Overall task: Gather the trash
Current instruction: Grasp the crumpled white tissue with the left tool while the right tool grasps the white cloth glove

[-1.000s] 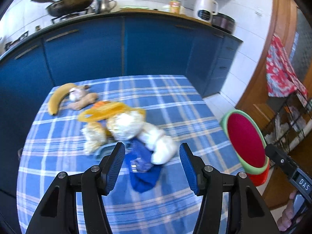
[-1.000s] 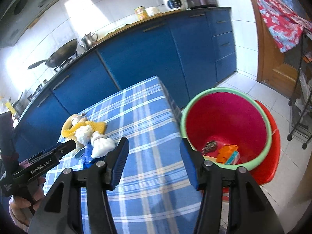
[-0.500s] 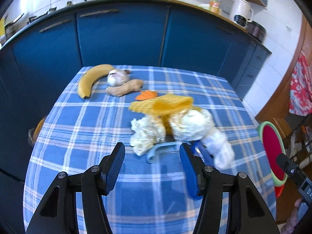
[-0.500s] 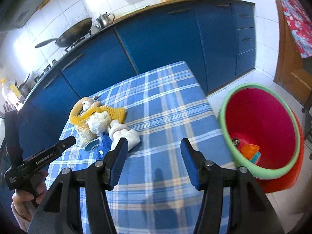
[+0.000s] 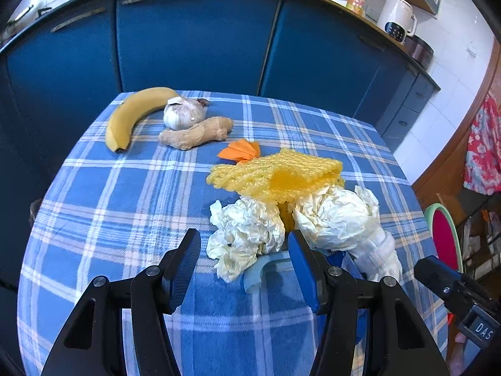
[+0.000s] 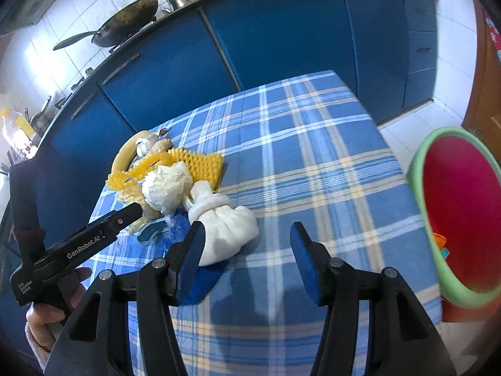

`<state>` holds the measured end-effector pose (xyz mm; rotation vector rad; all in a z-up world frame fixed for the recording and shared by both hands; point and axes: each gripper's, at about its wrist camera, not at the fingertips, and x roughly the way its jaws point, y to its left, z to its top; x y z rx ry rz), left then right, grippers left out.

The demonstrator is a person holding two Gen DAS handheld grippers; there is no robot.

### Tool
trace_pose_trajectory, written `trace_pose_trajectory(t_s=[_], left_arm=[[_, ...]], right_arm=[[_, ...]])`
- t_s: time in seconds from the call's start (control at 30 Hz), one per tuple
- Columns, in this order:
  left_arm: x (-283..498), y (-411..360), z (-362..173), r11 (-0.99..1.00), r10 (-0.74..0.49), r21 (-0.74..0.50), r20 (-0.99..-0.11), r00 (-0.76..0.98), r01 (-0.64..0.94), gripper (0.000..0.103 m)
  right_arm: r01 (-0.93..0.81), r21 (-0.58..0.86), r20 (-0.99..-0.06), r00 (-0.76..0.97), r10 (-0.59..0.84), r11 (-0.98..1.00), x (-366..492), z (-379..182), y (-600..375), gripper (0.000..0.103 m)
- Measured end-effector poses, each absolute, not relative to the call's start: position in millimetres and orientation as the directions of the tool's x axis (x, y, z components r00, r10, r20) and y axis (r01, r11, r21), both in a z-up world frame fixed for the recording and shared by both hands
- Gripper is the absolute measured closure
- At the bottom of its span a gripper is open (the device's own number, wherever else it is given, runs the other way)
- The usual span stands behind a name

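A trash pile lies on the blue plaid table (image 5: 125, 194): two crumpled white paper wads (image 5: 247, 235) (image 5: 335, 216), yellow foam netting (image 5: 278, 172), a tied white bundle (image 6: 225, 228), a pale blue plastic piece (image 5: 260, 269) and blue wrapper (image 6: 178, 225). My left gripper (image 5: 244, 266) is open, its fingers on either side of the near paper wad. My right gripper (image 6: 247, 260) is open and empty, just right of the white bundle. The red bin with green rim (image 6: 454, 213) stands on the floor at the right.
A banana (image 5: 134, 116), garlic bulb (image 5: 184, 114), ginger root (image 5: 197, 131) and orange peel (image 5: 241, 152) lie at the table's far left. Blue kitchen cabinets (image 5: 194, 37) stand behind. The bin holds some orange trash (image 6: 440, 244).
My left gripper swung left and closed in on the paper wad, now between its fingers. My right gripper turned from the bin toward the table and the white bundle.
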<state>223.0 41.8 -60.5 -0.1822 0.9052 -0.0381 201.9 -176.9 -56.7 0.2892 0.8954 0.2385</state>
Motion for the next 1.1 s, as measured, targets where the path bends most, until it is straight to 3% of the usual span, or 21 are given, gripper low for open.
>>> trace_pose_trajectory(t_s=[0.3,0.47,0.53,0.7,0.87,1.1], left_arm=[[233.1,46.0,-71.9,0.977,-0.138,-0.206,-0.785,0.604,-0.045,0.045],[231.8,51.2,-72.5,0.969,-0.168,-0.245,-0.769,0.616,-0.041,0.064],[229.2,53.0,-69.8,0.967,-0.177,-0.254,-0.758,0.628,-0.034,0.079],[223.7,58.4,-66.6,0.964,-0.180,-0.262,-0.748,0.639,-0.035,0.082],[216.2,66.1,-63.2,0.961,-0.175,-0.271,-0.740,0.649,-0.050,0.084],[198.1,72.3,-46.6,0.958,-0.179,-0.284,-0.714,0.677,-0.046,0.084]], right_arm=[[-0.093,0.357,-0.757,0.555,0.346,0.930,222.7,-76.1,-163.3,0.045],[-0.099,0.362,-0.757,0.549,0.354,0.927,228.0,-80.5,-158.9,0.045],[-0.106,0.373,-0.758,0.538,0.369,0.922,230.0,-83.5,-157.1,0.045],[-0.113,0.402,-0.755,0.522,0.398,0.909,232.2,-90.3,-153.5,0.055],[-0.118,0.412,-0.741,0.533,0.408,0.904,230.4,-88.7,-155.3,0.074],[-0.113,0.407,-0.714,0.580,0.393,0.907,218.3,-75.5,-161.0,0.080]])
